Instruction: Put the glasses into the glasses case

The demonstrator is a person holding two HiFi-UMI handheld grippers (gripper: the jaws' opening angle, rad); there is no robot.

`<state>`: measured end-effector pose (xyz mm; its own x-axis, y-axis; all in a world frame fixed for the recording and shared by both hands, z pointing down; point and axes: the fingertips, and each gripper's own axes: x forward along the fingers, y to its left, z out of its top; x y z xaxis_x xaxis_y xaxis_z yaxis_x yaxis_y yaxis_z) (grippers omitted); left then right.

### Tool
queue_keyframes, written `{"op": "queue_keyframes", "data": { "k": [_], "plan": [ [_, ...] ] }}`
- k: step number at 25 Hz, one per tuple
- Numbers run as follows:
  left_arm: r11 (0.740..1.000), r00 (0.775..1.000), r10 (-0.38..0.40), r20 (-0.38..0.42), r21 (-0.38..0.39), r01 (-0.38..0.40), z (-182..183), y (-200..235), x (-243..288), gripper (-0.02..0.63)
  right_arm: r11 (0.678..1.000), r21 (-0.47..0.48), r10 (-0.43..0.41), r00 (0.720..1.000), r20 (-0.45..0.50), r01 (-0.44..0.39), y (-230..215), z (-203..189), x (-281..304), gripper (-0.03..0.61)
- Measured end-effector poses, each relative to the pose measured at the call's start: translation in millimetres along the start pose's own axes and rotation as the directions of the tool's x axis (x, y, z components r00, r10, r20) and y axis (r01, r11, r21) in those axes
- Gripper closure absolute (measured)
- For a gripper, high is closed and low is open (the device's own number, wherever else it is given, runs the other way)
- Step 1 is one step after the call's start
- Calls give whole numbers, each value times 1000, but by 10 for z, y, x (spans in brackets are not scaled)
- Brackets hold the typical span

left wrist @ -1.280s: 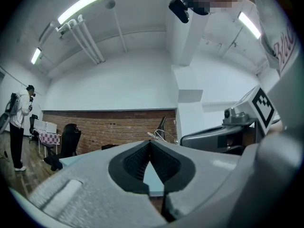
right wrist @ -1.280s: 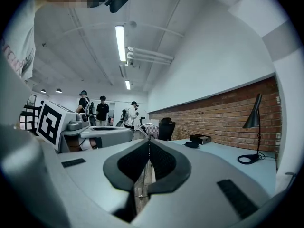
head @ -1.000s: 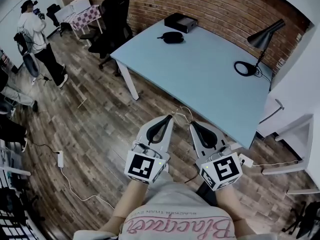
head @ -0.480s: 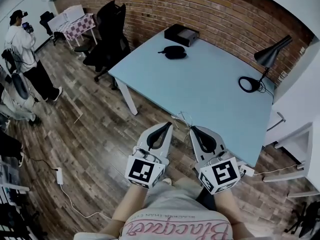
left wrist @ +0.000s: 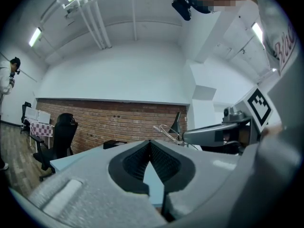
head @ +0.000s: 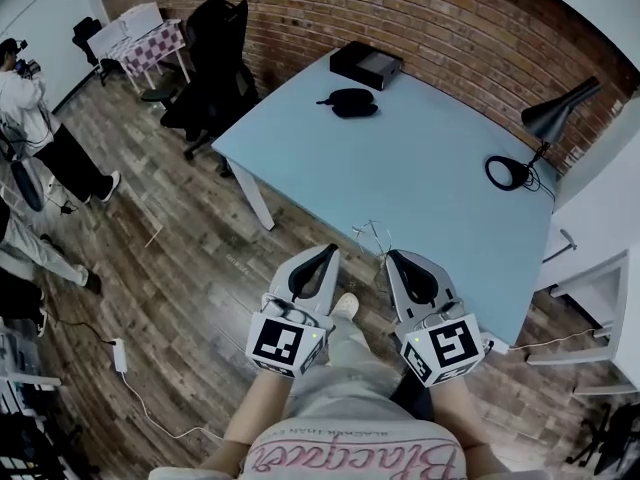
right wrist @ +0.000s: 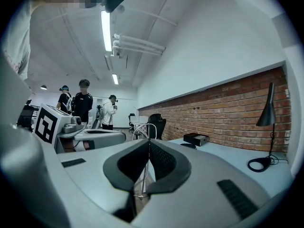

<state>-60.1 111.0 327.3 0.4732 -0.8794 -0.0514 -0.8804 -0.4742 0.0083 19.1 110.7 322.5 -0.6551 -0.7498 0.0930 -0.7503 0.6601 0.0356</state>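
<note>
Left gripper [head: 330, 250]: jaws pressed together, nothing between them. Right gripper [head: 392, 255]: jaws closed, pinching a thin wire part of the glasses [head: 371, 231], which stick out from its tips toward 11 o'clock, over the near edge of the table [head: 420, 178]. The glasses case [head: 349, 101], a dark oval, lies toward 12 o'clock on the table's far side, well apart from both grippers. A black box [head: 366, 65] sits near it, at its 1 o'clock.

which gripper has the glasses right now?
The right gripper: the wire-frame glasses stick out of its shut jaws. The left gripper is shut on nothing.
</note>
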Motion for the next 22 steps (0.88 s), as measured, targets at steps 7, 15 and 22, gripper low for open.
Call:
{"op": "queue_keyframes", "data": {
  "k": [7,15,22],
  "plan": [
    [1000,1000,-12,-18,16,12,-78,316,488,609,1000,18,0,1000,1,0,-343,-39,533,566],
    [998,998,-40,-38,40,42,-44,816,1221,609,999,39,5,1000,14,-5,-823,66,1315,566],
    [997,996,-67,-61,31,69,-33,1224,1947,609,999,53,7,1000,8,-7,-1289,156,1943,566]
  ]
}}
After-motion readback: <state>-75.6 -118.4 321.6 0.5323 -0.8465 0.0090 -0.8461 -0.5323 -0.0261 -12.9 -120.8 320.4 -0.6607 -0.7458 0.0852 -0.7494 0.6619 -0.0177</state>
